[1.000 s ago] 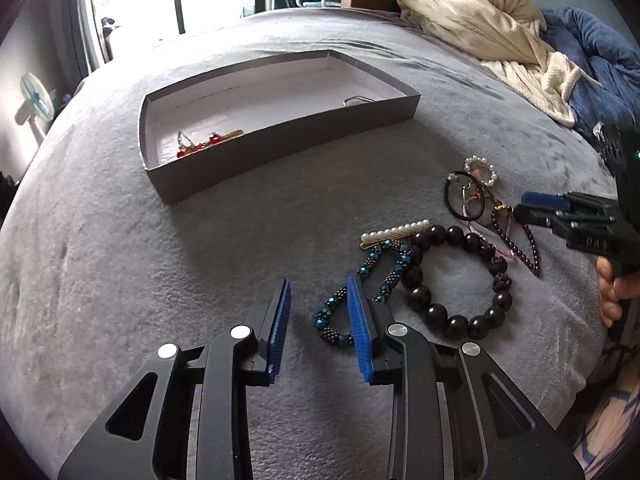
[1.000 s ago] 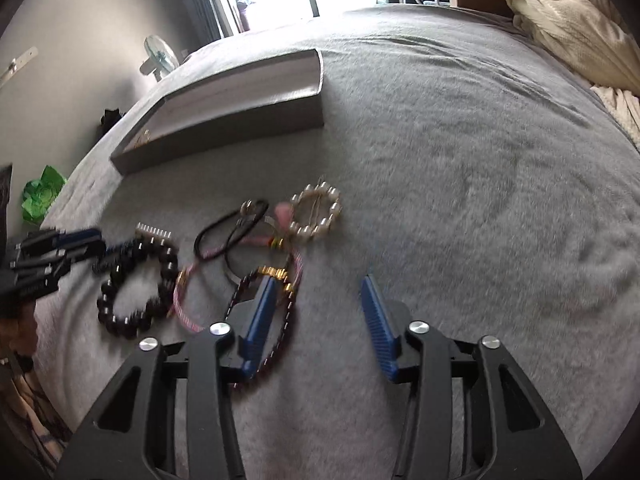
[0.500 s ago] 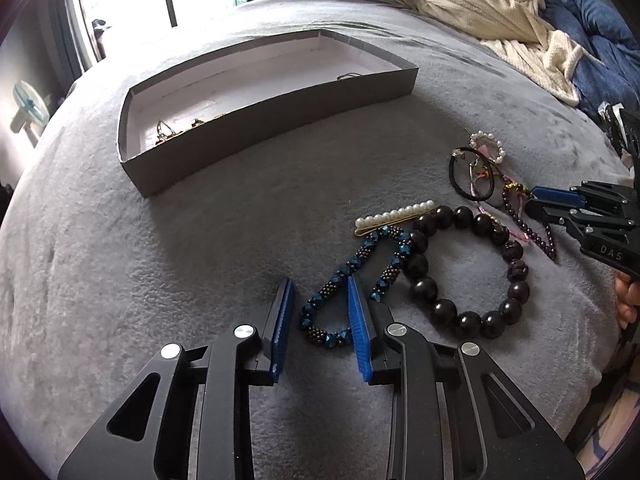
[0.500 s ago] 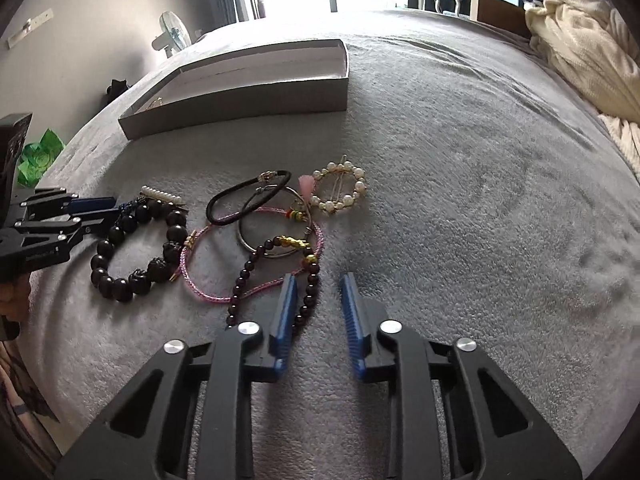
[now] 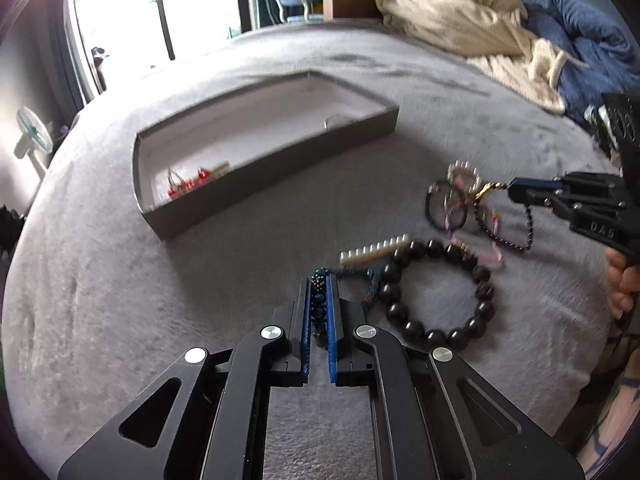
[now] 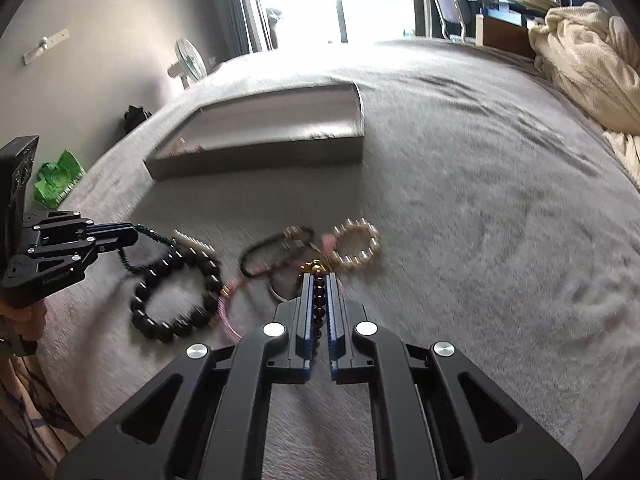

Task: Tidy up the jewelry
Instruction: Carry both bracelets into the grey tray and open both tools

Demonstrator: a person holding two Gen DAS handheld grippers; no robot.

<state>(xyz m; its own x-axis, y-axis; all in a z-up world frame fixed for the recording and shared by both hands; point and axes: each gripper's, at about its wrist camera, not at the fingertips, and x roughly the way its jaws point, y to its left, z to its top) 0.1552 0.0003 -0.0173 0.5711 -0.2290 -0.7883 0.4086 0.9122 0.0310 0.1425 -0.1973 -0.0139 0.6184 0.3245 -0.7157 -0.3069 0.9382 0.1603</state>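
Observation:
My left gripper (image 5: 319,280) is shut on a blue beaded bracelet (image 5: 318,300), which hangs from it in the right wrist view (image 6: 148,236). My right gripper (image 6: 319,278) is shut on a dark purple bead bracelet (image 6: 319,300) with a gold charm; its loop dangles in the left wrist view (image 5: 520,236). A large black bead bracelet (image 5: 436,292), a pearl hair clip (image 5: 374,250), a pearl ring clip (image 6: 356,246), black hair ties (image 6: 276,250) and a pink bracelet (image 6: 226,308) lie on the grey blanket. The grey box (image 5: 276,184) lies beyond.
The box holds red earrings (image 5: 192,182) at its left end and a thin ring (image 5: 336,122) at its right. Cream and blue blankets (image 5: 480,36) are piled at the far right. A fan (image 6: 188,60) stands off the bed's far left.
Both grippers have closed: the left on the blue beaded bracelet, the right on the purple bead bracelet. Both bracelets have been lifted off the blanket.

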